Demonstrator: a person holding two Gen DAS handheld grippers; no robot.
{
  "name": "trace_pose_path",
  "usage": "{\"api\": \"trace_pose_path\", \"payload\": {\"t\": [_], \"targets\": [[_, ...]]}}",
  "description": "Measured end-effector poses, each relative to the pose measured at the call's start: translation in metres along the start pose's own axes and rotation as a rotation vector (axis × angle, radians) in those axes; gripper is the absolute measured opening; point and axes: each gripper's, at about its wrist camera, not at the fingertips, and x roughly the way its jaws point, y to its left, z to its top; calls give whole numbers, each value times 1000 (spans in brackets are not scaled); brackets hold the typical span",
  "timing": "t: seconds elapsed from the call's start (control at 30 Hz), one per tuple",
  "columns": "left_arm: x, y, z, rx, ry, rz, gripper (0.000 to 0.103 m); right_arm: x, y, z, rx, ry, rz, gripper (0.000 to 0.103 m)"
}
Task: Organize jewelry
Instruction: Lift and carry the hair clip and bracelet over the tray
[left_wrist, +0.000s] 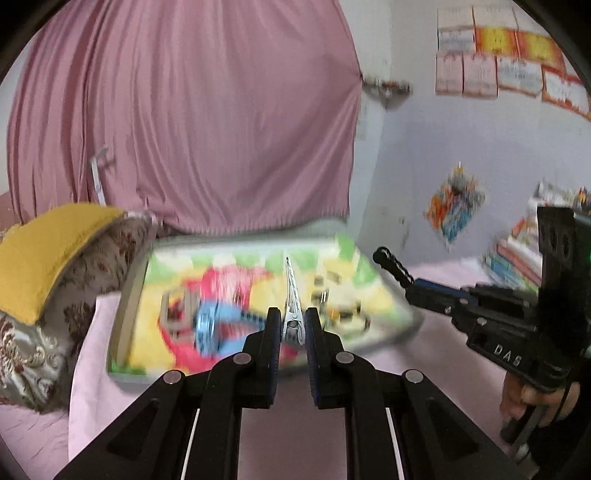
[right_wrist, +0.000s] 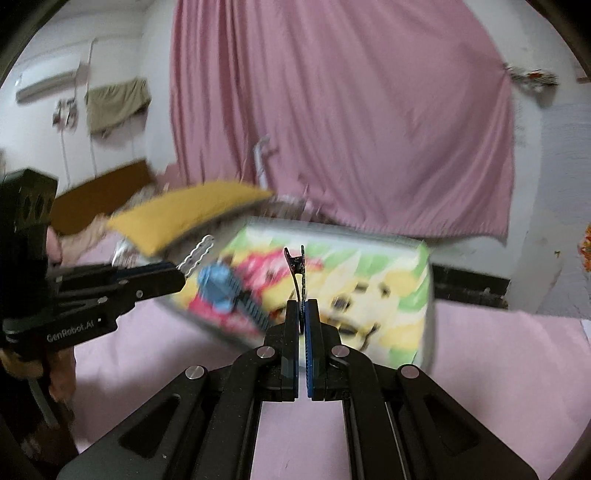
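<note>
Two clips picked up: left gripper (left_wrist: 291, 325) pinches silver clip (left_wrist: 292, 295), right gripper (right_wrist: 303, 314) black clip (right_wrist: 298, 273), both above tray (left_wrist: 125, 314); blue clip (left_wrist: 207, 325) there remains unsorted.

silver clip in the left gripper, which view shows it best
The left wrist view: the silver clip stands centred between the left gripper pads, nearly whole. The right wrist view shows only its blurred wavy edge sticking out from that gripper at the side.

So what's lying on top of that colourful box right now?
On the box lid: a blue comb-like clip and some small dark pieces, too blurred to identify. The left gripper, holding a silver clip, hides part of the lid.
</note>
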Motion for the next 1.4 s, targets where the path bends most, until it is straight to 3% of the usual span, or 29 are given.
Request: {"api": "trace_pose_path", "payload": {"t": [0.2,0.5,0.63,0.83,1.07,1.4], "targets": [[15,-9,23,13,-172,20,12,5,-7,24,16,-115,-63,3],[55,-15,46,12,-220,52,12,29,-13,37,-1,-223,-143,3],[69,-13,47,1,-219,63,12,45,-15,34,9,-201,-150,3],[94,-9,44,-20,-140,64,12,66,-24,29,42,-110,-143,3],[124,0,36,-47,13,50,12,90,-45,18,90,19,-121,3],[146,3,24,-57,191,17,12,125,-65,-3,166,190,-7,3]]}}
